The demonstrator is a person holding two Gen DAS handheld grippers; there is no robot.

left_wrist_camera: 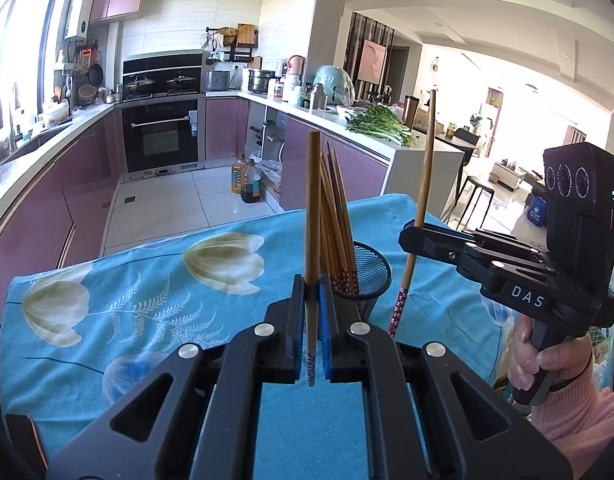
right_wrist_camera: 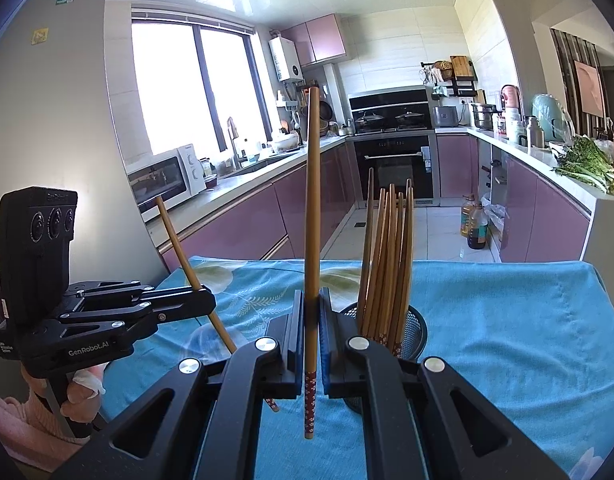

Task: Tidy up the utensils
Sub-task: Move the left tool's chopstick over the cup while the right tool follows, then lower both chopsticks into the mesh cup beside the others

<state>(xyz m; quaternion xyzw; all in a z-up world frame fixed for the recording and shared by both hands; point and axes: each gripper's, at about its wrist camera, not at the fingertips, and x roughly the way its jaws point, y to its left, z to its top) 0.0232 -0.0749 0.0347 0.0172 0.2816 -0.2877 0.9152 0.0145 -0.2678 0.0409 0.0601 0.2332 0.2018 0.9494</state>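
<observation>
My left gripper (left_wrist_camera: 311, 292) is shut on one wooden chopstick (left_wrist_camera: 313, 200), held upright with its patterned end down. Just behind it a black mesh cup (left_wrist_camera: 375, 276) on the blue flowered cloth (left_wrist_camera: 147, 280) holds several chopsticks (left_wrist_camera: 335, 220). To the right, my right gripper (left_wrist_camera: 411, 236) is shut on another chopstick (left_wrist_camera: 425, 160), leaning slightly. In the right wrist view that gripper (right_wrist_camera: 311, 304) pinches its chopstick (right_wrist_camera: 312, 200) upright, left of the mesh cup (right_wrist_camera: 417, 328). The left gripper (right_wrist_camera: 205, 300) shows at the left with its tilted chopstick (right_wrist_camera: 176, 240).
A hand in a pink sleeve (left_wrist_camera: 547, 364) grips the right handle. Beyond the table's far edge lie a tiled floor with oil bottles (left_wrist_camera: 245, 178) and purple kitchen cabinets (left_wrist_camera: 87, 184). Greens (left_wrist_camera: 381, 124) lie on the counter at the right.
</observation>
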